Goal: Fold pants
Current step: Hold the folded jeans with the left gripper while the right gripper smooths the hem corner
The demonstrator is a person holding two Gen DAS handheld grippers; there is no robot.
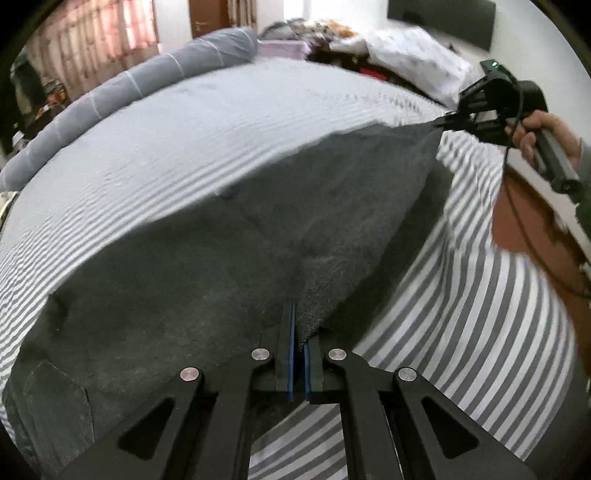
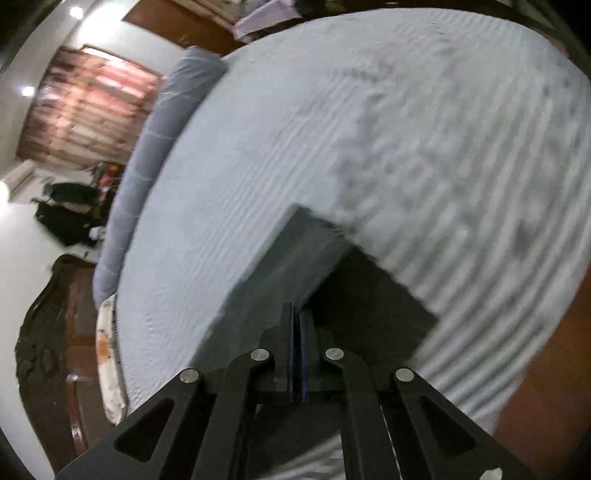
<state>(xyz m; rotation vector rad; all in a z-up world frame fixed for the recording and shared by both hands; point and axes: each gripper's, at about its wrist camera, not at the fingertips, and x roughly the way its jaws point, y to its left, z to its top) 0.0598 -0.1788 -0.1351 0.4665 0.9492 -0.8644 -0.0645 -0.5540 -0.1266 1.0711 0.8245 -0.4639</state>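
Dark grey pants (image 1: 207,266) lie spread over a bed with a grey-and-white striped sheet (image 1: 207,122). My left gripper (image 1: 298,332) is shut on the near edge of the pants, cloth pinched between its blue pads. At the far right of the left wrist view my right gripper (image 1: 441,123), held by a person's hand (image 1: 546,133), pulls a corner of the pants taut above the bed. In the blurred right wrist view the right gripper (image 2: 297,328) is shut on a fold of the pants (image 2: 295,266), which hang lifted over the sheet (image 2: 406,129).
A rolled grey-blue blanket (image 1: 110,107) lies along the bed's far side. White pillows (image 1: 406,55) and a heap of clothes (image 1: 317,29) sit at the head. Brown floor (image 1: 532,229) shows beyond the bed's right edge. Pink curtains (image 2: 92,110) hang behind.
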